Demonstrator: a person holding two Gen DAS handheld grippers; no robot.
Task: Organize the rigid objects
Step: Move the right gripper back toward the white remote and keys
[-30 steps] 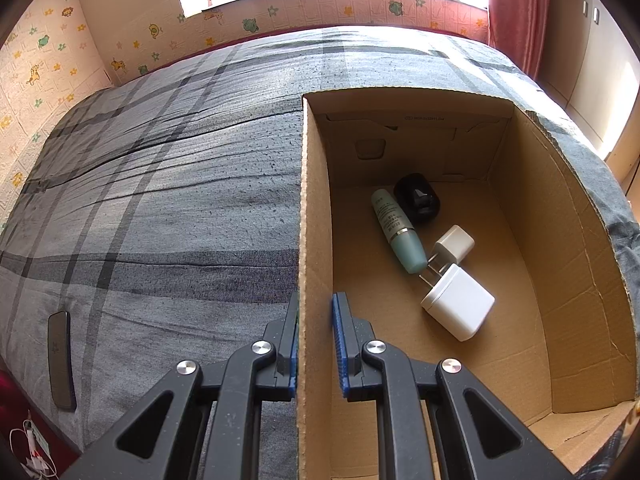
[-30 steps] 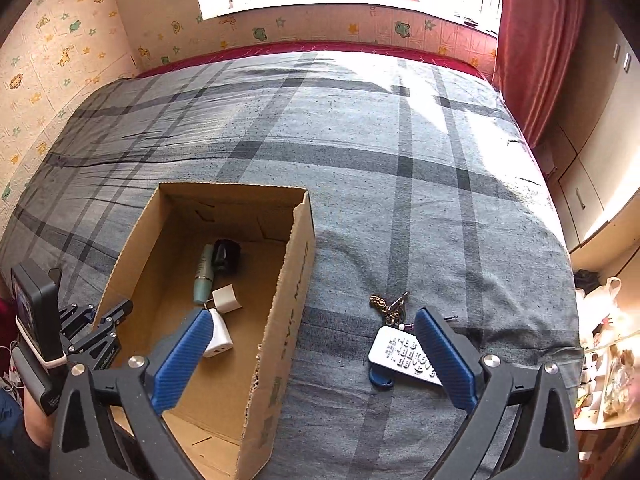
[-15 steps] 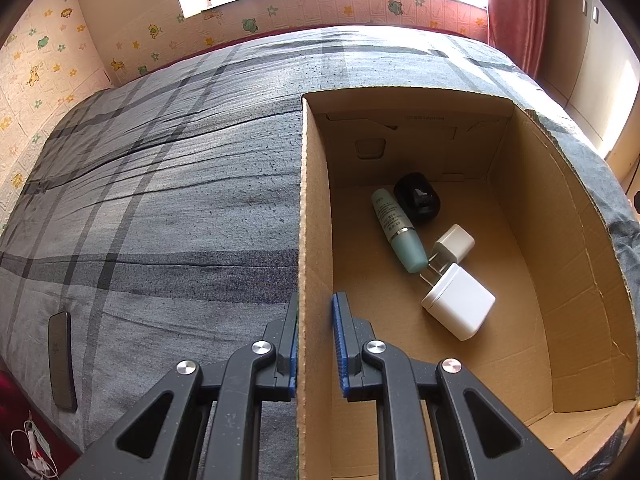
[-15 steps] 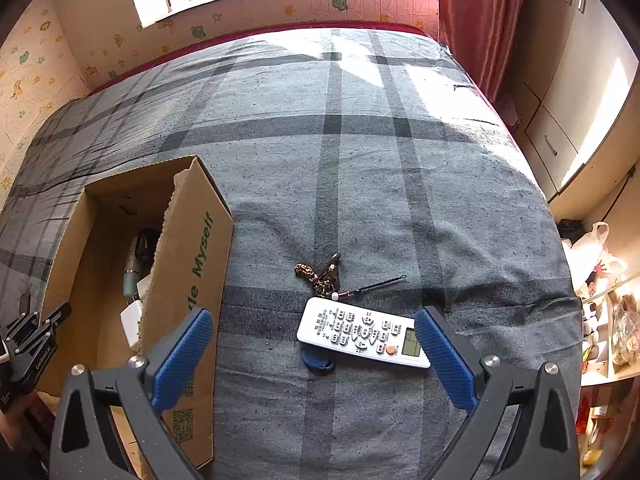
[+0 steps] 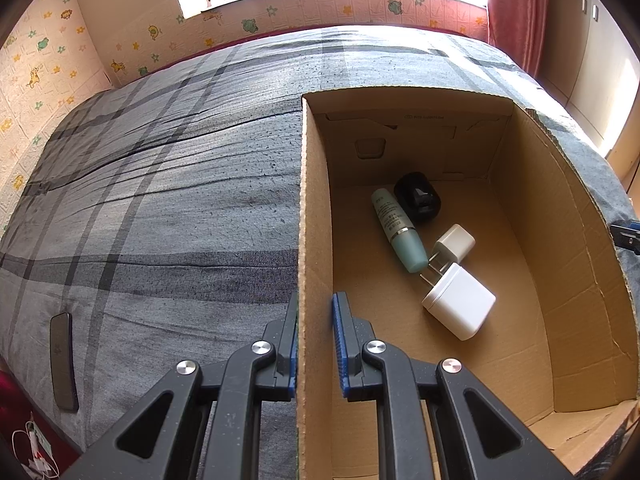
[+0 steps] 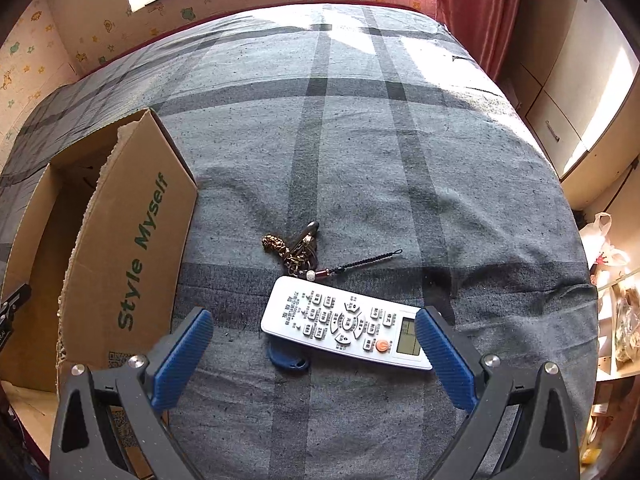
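Observation:
My left gripper (image 5: pixel 315 340) is shut on the left wall of the cardboard box (image 5: pixel 308 216), one finger on each side. Inside the box lie a teal tube (image 5: pixel 398 230), a black case (image 5: pixel 417 196), a small white plug (image 5: pixel 454 243) and a larger white charger (image 5: pixel 458 306). My right gripper (image 6: pixel 314 350) is wide open and empty above a white remote control (image 6: pixel 346 324) on the bed. A blue tag (image 6: pixel 286 358) pokes out from under the remote, and a key bunch (image 6: pixel 296 250) lies just beyond it. The box (image 6: pixel 132 240) stands to the remote's left.
A grey plaid bedspread (image 6: pixel 360 140) covers the bed. A dark phone (image 5: pixel 63 360) lies near the bed's left edge. Cabinets (image 6: pixel 580 80) and a red curtain (image 6: pixel 472 8) stand to the right, with a cluttered shelf (image 6: pixel 620 312) beside the bed.
My right gripper has moved right and closer, from beside the box to over the remote, staying open. My left gripper still holds the box wall.

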